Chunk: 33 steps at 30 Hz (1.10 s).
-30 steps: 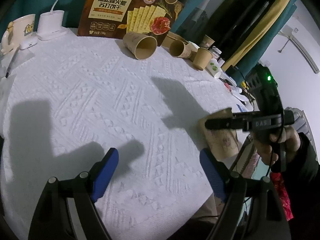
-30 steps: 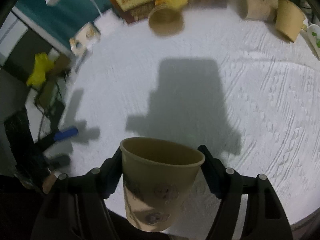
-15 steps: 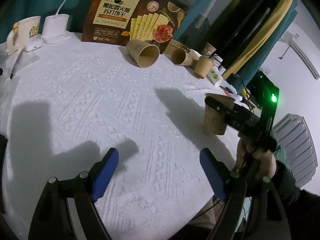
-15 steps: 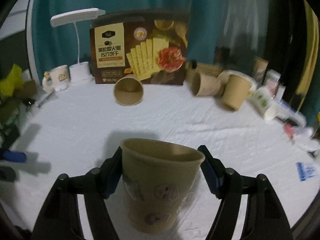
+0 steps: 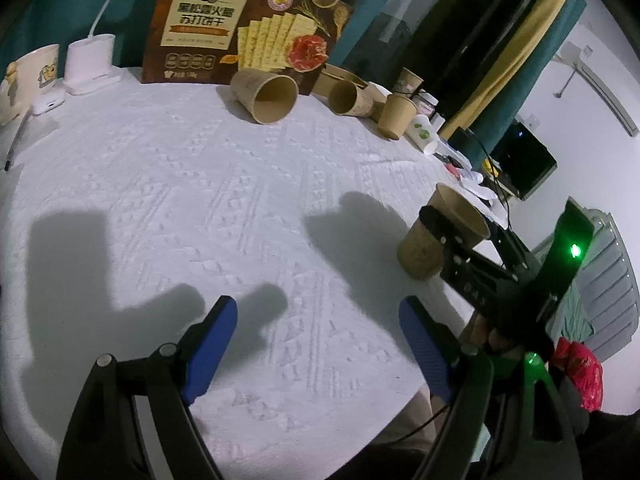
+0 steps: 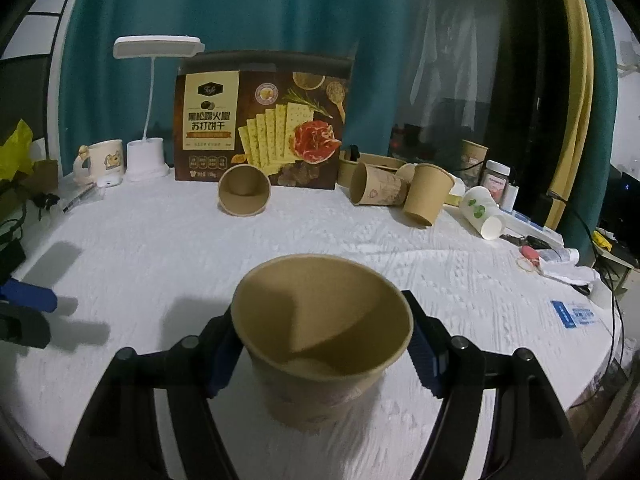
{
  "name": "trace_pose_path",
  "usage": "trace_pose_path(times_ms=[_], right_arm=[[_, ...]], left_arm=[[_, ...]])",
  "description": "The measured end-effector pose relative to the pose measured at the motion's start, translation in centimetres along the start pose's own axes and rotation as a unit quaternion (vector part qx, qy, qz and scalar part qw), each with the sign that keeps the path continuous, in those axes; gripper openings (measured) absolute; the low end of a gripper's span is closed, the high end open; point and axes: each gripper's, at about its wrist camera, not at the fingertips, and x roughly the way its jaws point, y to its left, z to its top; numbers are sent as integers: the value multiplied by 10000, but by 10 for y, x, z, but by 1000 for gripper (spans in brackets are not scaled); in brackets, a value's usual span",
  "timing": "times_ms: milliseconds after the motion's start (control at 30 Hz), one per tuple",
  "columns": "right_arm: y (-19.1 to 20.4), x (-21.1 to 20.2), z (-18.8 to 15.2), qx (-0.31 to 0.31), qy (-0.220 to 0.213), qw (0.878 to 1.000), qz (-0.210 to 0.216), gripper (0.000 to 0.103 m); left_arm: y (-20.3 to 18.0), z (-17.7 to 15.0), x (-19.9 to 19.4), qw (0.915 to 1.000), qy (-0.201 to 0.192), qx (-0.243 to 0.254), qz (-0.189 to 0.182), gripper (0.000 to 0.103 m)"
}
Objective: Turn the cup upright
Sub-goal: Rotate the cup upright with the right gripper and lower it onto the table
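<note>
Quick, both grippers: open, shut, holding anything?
Left gripper: open, empty, above the tablecloth.
Right gripper: shut on the paper cup, mouth up, base at the cloth.

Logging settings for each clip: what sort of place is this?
Probably a room at home: a table under a white textured cloth, a cracker box, desk lamp and mug against teal curtains.

A cup [image 6: 320, 344] stands mouth-up on the desk [image 6: 160, 248], between the right claw's [image 6: 322, 354] fingers. Behind it, a tipped cup [image 6: 244, 192] lies before a box [image 6: 262, 120].
</note>
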Motion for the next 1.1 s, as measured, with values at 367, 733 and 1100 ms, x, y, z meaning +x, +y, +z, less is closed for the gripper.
trace_pose_path(times_ms=[367, 733, 1100], right_arm=[[-9, -5, -16, 455, 485, 9971, 368, 70], [-21, -30, -40, 889, 1050, 9885, 636, 75], [-45, -66, -53, 1109, 1240, 9855, 334, 76]], left_arm=[[-16, -5, 3, 9997, 73, 186, 167, 83], [-31, -13, 1, 9988, 137, 408, 240, 83], [-58, -16, -2, 9966, 121, 796, 196, 83]])
